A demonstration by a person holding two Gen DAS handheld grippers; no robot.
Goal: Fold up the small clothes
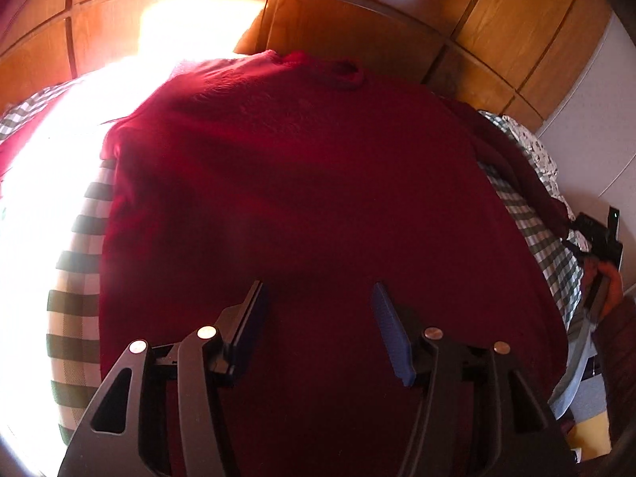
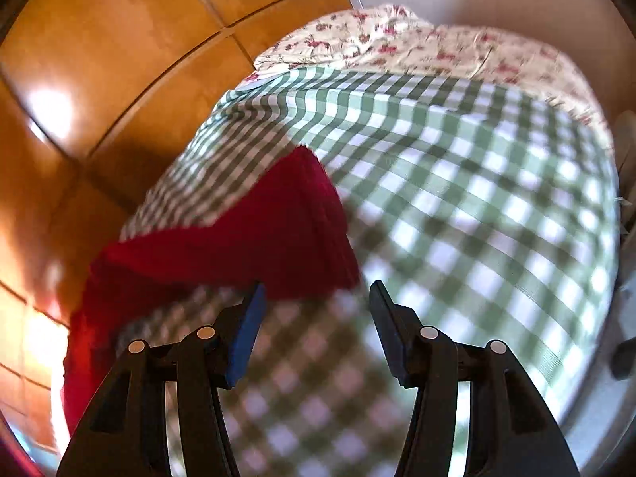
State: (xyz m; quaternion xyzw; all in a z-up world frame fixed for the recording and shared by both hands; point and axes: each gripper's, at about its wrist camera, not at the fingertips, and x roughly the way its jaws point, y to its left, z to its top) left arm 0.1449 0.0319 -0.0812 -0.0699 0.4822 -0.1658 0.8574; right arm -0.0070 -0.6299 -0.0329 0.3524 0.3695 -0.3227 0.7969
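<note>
Left wrist: left gripper (image 1: 318,298) jaws apart, empty, over red sweater (image 1: 302,183) spread flat on checked bedcover (image 1: 79,262).
Right wrist: right gripper (image 2: 316,298) jaws apart, empty; sleeve (image 2: 278,234) splayed out. Pinch cuff, fold inward.

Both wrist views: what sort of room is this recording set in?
Most likely a bedroom: a red garment lies spread on a green checked cover with floral bedding at its far end, like a bed, and wooden wardrobe-style panels stand behind.
</note>
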